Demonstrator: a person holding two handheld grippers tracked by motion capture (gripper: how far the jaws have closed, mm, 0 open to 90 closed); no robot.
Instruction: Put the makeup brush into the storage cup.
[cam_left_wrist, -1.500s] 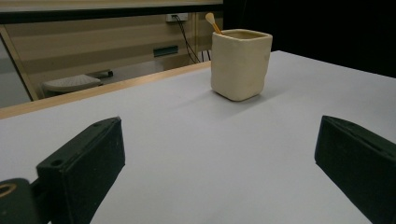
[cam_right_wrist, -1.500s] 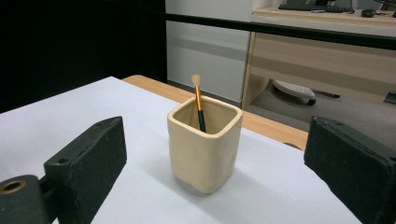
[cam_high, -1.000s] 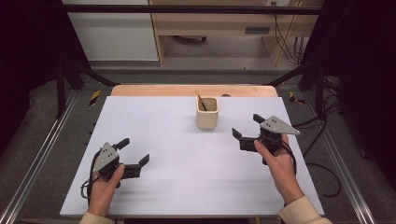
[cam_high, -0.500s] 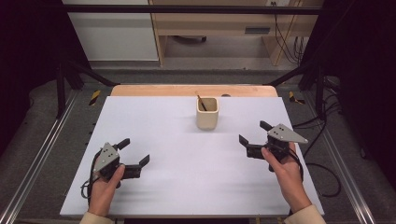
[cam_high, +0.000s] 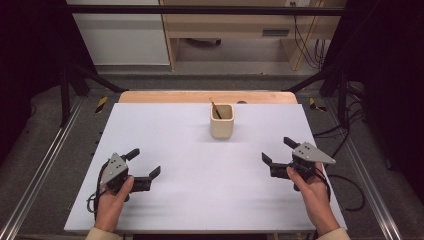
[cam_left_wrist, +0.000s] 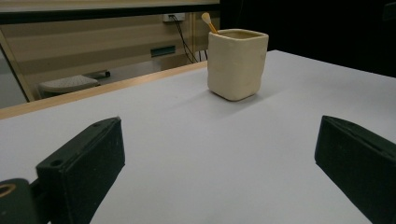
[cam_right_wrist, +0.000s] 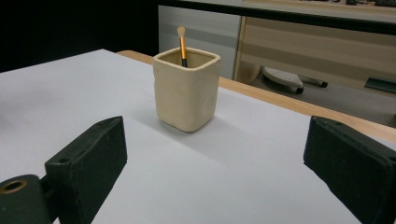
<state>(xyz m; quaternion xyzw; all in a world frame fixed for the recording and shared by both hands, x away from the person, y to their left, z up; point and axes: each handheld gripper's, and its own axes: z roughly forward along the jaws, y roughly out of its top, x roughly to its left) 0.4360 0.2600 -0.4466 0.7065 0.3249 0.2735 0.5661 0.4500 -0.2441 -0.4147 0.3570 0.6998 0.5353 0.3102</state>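
A cream square cup (cam_high: 222, 121) (cam_left_wrist: 237, 64) (cam_right_wrist: 187, 88) stands upright toward the back middle of the white table (cam_high: 200, 200). A slim brush (cam_high: 215, 109) (cam_right_wrist: 182, 45) with an orange handle leans inside it, tip up. My left gripper (cam_high: 145, 162) (cam_left_wrist: 219, 177) rests at the front left, open, nothing between its jaws. My right gripper (cam_high: 278, 151) (cam_right_wrist: 219, 172) sits at the right, open and empty, pointing toward the cup. Both are well short of the cup.
A wooden strip (cam_high: 207, 97) borders the table's far edge. Metal frame rails (cam_high: 35, 175) run along both sides, and cables (cam_high: 345, 185) trail off the right edge. Cabinets (cam_high: 120, 35) stand behind on the floor.
My right gripper has drawn back toward the person and lower on the table, away from the cup. The left gripper has stayed put.
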